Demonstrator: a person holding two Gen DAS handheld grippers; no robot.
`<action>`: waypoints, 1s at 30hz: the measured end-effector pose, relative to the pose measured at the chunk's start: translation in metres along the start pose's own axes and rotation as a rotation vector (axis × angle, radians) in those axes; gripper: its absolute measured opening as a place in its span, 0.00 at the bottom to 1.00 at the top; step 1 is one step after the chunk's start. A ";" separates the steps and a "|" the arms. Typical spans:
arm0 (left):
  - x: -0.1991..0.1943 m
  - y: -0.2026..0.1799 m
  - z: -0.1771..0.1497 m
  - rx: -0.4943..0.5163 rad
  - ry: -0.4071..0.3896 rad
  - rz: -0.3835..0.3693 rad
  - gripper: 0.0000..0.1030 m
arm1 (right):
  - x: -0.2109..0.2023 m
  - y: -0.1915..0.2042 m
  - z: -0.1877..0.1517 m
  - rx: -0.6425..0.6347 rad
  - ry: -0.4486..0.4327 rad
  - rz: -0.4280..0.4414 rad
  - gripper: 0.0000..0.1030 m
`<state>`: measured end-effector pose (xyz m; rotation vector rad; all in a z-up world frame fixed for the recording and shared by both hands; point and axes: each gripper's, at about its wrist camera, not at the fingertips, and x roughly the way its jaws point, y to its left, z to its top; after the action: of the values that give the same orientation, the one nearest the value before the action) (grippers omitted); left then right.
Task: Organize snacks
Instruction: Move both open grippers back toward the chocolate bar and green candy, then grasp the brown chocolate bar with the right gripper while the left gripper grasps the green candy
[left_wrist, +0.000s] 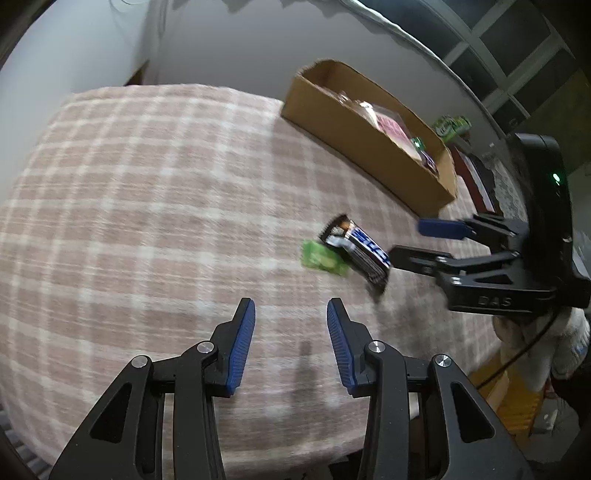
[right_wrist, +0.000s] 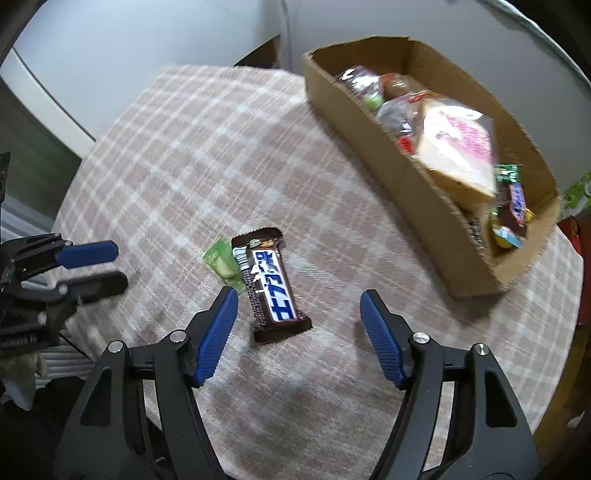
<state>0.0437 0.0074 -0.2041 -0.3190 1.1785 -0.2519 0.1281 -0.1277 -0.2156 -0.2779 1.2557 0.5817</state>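
Observation:
A dark brown chocolate bar with a blue-and-white label (right_wrist: 271, 282) lies on the pink checked tablecloth, partly over a small green packet (right_wrist: 221, 264). Both also show in the left wrist view: the bar (left_wrist: 364, 251) and the green packet (left_wrist: 323, 258). My right gripper (right_wrist: 295, 299) is open just above the cloth, its jaws on either side of the bar's near end, not touching it. It shows from the side in the left wrist view (left_wrist: 410, 240). My left gripper (left_wrist: 291, 308) is open and empty, short of the snacks. It shows in the right wrist view (right_wrist: 116, 266).
A long cardboard box (right_wrist: 417, 192) holding several wrapped snacks stands at the far right of the table; it also shows in the left wrist view (left_wrist: 354, 147). A green package (left_wrist: 452, 125) sits beyond the box. The table edge runs close on the right.

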 end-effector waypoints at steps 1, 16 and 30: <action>0.003 -0.002 0.000 0.002 0.006 -0.008 0.38 | 0.002 0.001 0.000 -0.010 0.008 0.002 0.69; 0.045 -0.016 0.012 0.000 0.069 -0.079 0.35 | 0.044 0.002 0.006 -0.003 0.062 0.004 0.45; 0.072 -0.029 0.041 0.005 0.072 -0.102 0.33 | 0.029 -0.043 -0.015 0.183 0.052 0.007 0.30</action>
<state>0.1074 -0.0403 -0.2408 -0.3692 1.2337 -0.3576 0.1454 -0.1633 -0.2524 -0.1365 1.3506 0.4646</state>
